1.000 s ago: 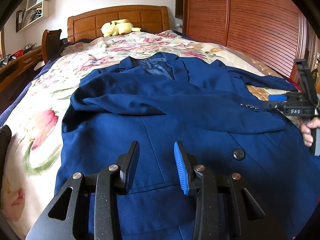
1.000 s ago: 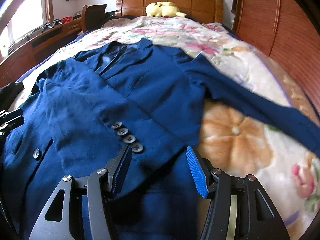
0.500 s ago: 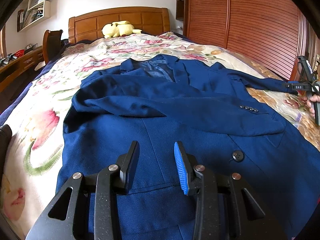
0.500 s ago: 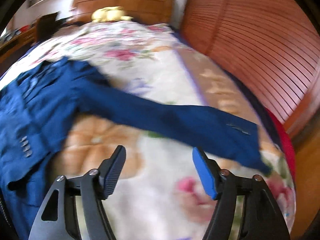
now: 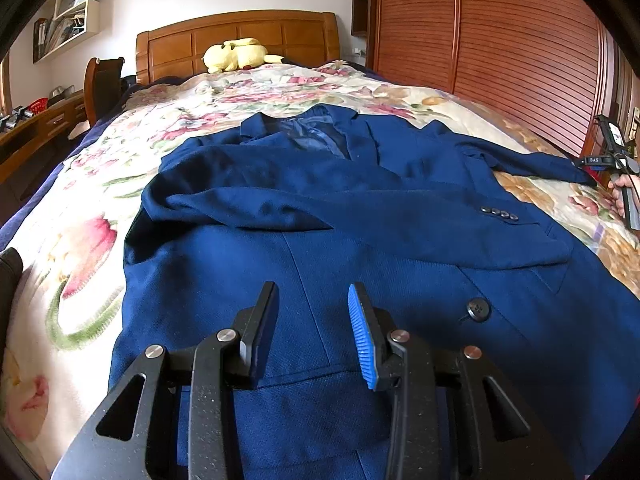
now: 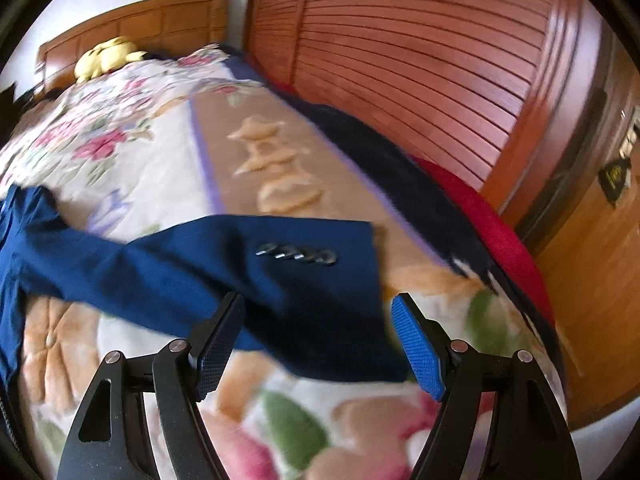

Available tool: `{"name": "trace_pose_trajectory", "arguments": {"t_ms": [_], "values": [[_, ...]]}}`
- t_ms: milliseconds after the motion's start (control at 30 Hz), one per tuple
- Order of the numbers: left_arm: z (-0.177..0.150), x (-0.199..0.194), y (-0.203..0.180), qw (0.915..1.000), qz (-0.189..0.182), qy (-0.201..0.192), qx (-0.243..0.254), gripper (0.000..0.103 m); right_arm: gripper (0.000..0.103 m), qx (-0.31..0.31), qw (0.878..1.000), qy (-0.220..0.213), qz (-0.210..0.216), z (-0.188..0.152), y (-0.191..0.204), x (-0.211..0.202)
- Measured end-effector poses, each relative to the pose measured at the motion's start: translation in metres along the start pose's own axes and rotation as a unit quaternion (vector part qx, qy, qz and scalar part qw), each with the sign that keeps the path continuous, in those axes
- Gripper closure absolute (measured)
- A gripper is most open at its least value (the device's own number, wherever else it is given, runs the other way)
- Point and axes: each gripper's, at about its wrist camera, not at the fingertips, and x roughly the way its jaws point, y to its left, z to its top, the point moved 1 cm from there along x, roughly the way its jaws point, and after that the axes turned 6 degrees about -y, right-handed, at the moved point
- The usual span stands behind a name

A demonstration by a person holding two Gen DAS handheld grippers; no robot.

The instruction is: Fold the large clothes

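A navy blue jacket lies face up on the floral bedspread, collar toward the headboard. One sleeve is folded across its chest, cuff buttons showing. My left gripper hovers open over the jacket's lower front, nothing between its fingers. The other sleeve stretches out toward the bed's right edge. My right gripper hangs just over that sleeve's cuff, by its buttons. Its jaws are opening, and the cuff shows between them with the pads apart from it. The right gripper also appears far right in the left wrist view, held by a hand.
A yellow plush toy rests against the wooden headboard. Slatted wooden wardrobe doors run close along the bed's right side. A desk and a chair stand left. Red cloth edges the bed by the cuff.
My right gripper swung right, from over the jacket's chest out to the stretched sleeve's cuff, and its jaws widened. The left gripper and the jacket stayed still.
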Motion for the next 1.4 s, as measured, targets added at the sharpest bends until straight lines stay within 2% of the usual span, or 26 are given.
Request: {"name": "trace_pose_trajectory", "arguments": {"t_ms": [133,333,400,567,633,667,700,733,767,800,933,1167,1267,1400], "values": [[0.000,0.001,0.000,1.0000,0.000,0.002,-0.001,0.066,0.026,0.028,1.000,0.011,-0.007,0.001,-0.007,0.016],[0.000,0.001,0.000,1.0000,0.000,0.002,-0.001,0.066,0.025,0.056,0.996,0.068,0.005,-0.010,-0.012,0.051],[0.000,0.001,0.000,1.0000,0.000,0.002,-0.001,0.066,0.021,0.051,0.995,0.081,0.006,-0.013,-0.010,0.057],[0.000,0.001,0.000,1.0000,0.000,0.002,-0.001,0.066,0.021,0.023,0.996,0.087,-0.009,-0.012,0.001,0.062],[0.000,0.001,0.000,1.0000,0.000,0.002,-0.001,0.066,0.030,0.017,0.996,0.085,-0.006,-0.012,0.006,0.061],[0.000,0.001,0.000,1.0000,0.000,0.002,-0.001,0.066,0.039,0.011,0.996,0.083,-0.003,-0.012,0.010,0.057],[0.000,0.001,0.000,1.0000,0.000,0.002,-0.001,0.066,0.055,0.003,0.997,0.082,0.002,-0.013,0.013,0.053],[0.000,0.001,0.000,1.0000,0.000,0.002,0.000,0.066,0.063,-0.009,0.997,0.082,0.011,-0.014,0.018,0.049],[0.000,0.001,0.000,1.0000,0.000,0.001,0.000,0.066,0.079,-0.026,0.996,0.081,0.014,-0.015,0.022,0.046],[-0.001,0.001,0.000,1.0000,0.000,0.001,0.000,0.066,0.088,-0.044,0.996,0.081,0.020,-0.014,0.029,0.041],[0.000,0.000,0.001,1.0000,0.000,-0.002,-0.001,0.066,0.091,-0.093,0.993,0.062,0.026,-0.003,0.051,0.009],[0.001,-0.006,0.006,0.9999,-0.002,-0.010,-0.012,0.066,0.091,-0.131,0.990,-0.038,0.039,0.051,0.084,-0.092],[0.002,-0.007,0.006,0.9999,-0.001,-0.012,-0.009,0.066,0.091,-0.152,0.984,-0.078,0.055,0.068,0.108,-0.143],[0.004,-0.011,0.006,0.9998,-0.003,-0.016,-0.007,0.066,0.091,-0.193,0.968,-0.137,0.082,0.078,0.154,-0.205]]}}
